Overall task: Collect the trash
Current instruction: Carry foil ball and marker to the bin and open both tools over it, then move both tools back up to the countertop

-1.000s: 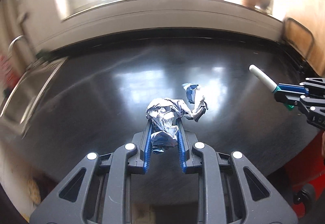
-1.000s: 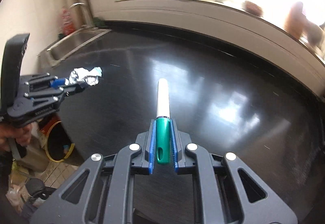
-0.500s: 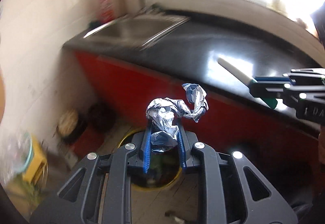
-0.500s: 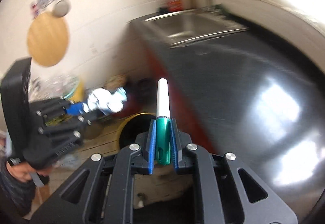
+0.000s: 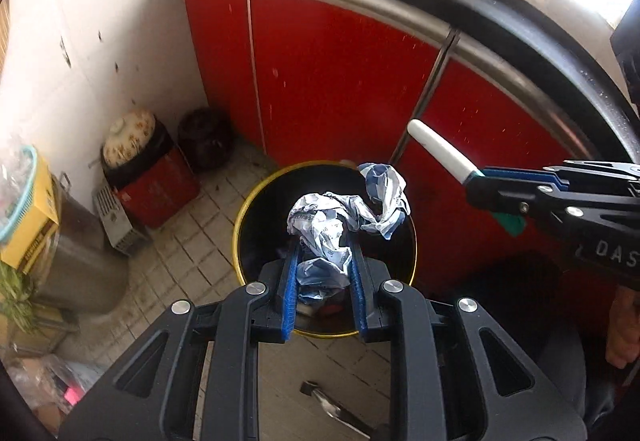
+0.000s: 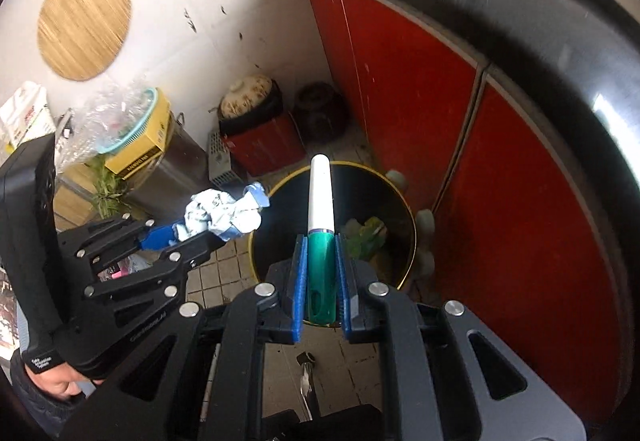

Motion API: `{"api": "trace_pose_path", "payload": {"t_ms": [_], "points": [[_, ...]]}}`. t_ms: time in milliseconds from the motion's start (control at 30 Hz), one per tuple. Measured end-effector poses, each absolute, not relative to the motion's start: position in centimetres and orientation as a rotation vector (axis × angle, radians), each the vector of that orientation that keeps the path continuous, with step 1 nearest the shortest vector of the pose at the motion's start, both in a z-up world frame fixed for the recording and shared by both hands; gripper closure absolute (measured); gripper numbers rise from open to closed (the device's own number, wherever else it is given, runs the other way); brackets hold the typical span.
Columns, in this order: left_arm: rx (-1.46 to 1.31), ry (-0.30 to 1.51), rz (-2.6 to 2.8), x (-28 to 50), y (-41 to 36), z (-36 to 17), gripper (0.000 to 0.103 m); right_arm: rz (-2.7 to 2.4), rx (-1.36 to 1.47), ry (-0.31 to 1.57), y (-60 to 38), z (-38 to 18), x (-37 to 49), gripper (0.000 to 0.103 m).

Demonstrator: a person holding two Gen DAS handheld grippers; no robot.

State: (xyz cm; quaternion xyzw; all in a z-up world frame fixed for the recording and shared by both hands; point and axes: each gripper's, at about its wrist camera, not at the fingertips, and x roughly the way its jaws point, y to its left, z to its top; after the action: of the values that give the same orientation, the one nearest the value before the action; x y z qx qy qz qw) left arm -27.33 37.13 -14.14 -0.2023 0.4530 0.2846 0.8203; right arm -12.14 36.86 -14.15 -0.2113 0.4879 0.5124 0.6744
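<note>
Crumpled paper [image 5: 340, 229] sits clenched in our left gripper [image 5: 324, 265], held over the yellow-rimmed trash bin [image 5: 240, 225] on the tiled floor. Our right gripper [image 6: 320, 277] grasps a green-and-white marker [image 6: 321, 225] above the same bin, which already holds some scraps. We judge this the drop step: next we need only release both over the opening. Red cabinet doors [image 5: 332, 73] stand just beside the bin; nothing blocks the opening.
</note>
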Motion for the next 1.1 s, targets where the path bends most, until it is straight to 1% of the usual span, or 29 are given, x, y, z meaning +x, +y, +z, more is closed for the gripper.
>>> {"api": "trace_pose_path", "payload": {"t_ms": [200, 233, 267, 300, 333, 367, 400, 733, 867, 1000, 1100], "points": [[-0.470, 0.978, 0.585, -27.3, 37.9, -16.2, 0.081, 1.142, -0.481, 1.127, 38.4, -15.9, -11.3, 0.089], [-0.461, 0.981, 0.578, -27.0, 38.0, -16.3, 0.080, 1.142, -0.479, 1.128, 38.5, -15.9, -11.1, 0.089], [-0.446, 0.981, 0.579, -26.8, 37.9, -16.4, 0.076, 1.141, -0.475, 1.140, 38.8, -16.1, -11.0, 0.085], [-0.434, 0.982, 0.582, -26.8, 37.9, -16.5, 0.053, 1.135, -0.475, 1.148, 39.1, -16.4, -10.7, 0.077], [-0.428, 0.984, 0.590, -26.8, 37.9, -16.6, 0.017, 1.126, -0.466, 1.146, 39.0, -16.3, -10.4, 0.048], [-0.421, 0.973, 0.618, -26.9, 37.9, -16.5, 0.010, 1.125, -0.451, 1.133, 38.9, -16.1, -10.3, 0.025], [-0.420, 0.952, 0.629, -27.1, 37.9, -16.4, 0.010, 1.132, -0.439, 1.108, 38.7, -15.7, -10.2, 0.023], [-0.466, 0.961, 0.619, -27.5, 38.0, -16.5, 0.010, 1.144, -0.430, 1.122, 37.1, -15.7, -9.7, 0.023], [-0.448, 0.954, 0.627, -27.5, 37.3, -15.3, 0.010, 1.145, -0.417, 1.113, 35.8, -14.5, -9.7, 0.023], [-0.415, 0.933, 0.620, -26.9, 35.9, -11.5, 0.010, 1.141, -0.394, 1.032, 32.3, -9.9, -9.4, 0.023], [-0.355, 0.886, 0.593, -25.2, 33.7, -7.0, 0.007, 1.092, -0.335, 0.931, 27.0, -4.7, -7.9, 0.016]]}}
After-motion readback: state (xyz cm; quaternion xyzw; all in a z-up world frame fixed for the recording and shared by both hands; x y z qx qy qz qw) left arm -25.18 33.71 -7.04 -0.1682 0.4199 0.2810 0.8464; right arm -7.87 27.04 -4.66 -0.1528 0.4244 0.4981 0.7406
